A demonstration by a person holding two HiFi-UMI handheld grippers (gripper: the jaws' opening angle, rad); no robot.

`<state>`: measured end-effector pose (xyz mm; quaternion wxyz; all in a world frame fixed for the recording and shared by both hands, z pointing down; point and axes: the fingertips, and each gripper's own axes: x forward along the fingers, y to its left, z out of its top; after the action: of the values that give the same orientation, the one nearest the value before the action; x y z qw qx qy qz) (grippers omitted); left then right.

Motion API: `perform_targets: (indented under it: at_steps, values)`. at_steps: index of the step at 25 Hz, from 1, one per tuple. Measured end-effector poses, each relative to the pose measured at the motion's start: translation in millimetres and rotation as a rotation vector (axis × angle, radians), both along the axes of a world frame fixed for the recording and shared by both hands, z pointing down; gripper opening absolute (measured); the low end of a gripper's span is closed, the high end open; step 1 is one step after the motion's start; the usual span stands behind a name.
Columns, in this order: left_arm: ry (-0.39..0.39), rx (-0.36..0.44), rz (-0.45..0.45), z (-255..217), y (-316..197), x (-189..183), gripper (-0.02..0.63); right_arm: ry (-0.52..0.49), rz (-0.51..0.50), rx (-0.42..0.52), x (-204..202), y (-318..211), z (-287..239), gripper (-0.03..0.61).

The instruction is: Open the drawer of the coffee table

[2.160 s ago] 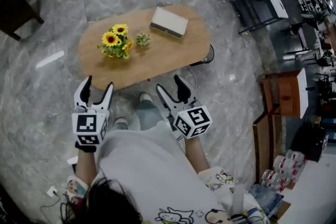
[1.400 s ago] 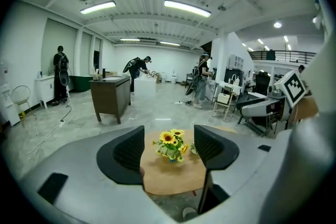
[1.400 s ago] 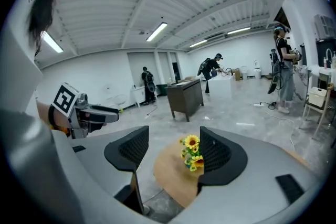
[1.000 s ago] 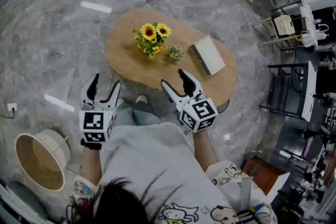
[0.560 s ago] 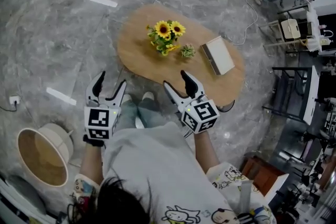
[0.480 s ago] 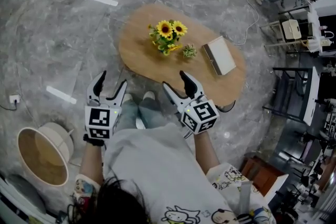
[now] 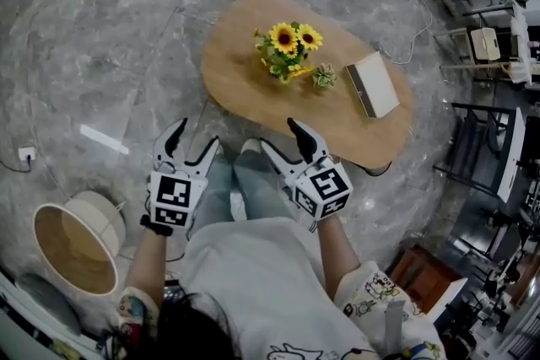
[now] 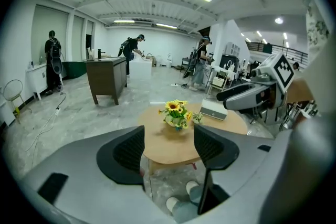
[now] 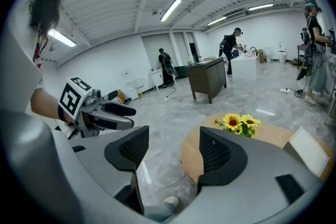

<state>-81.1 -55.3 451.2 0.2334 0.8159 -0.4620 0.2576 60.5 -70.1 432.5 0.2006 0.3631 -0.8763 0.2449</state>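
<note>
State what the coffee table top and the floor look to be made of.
Coffee table top: wood or wood veneer, matte, judging by its even tan colour; grain too fine to confirm. Floor: polished grey marble or marble-look tile, with pale veining and lamp reflections.

The right hand-held gripper [image 9: 172, 152] gapes before the coffee table [image 9: 189, 157].

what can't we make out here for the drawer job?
- The drawer and its handle show in no view. The head view looks down on the table, and its top hides the sides.
- Left gripper view: the left tool's open jaws cover both ends of the table.
- Right gripper view: the right tool's jaw covers most of the table; the picture's edge cuts off the rest.
</note>
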Motion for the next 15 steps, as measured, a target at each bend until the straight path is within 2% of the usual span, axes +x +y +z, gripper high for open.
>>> perform_targets:
  at_steps: [9,15]
  values:
    - [0.008,-0.052,0.070,69.4,4.0,7.7,0.272,0.026,-0.057,-0.069,-17.4,9.1,67.7,0.264]
    - [-0.017,-0.089,0.105,122.2,3.2,2.9,0.272,0.039,-0.060,-0.091,-28.3,9.6,113.9,0.264]
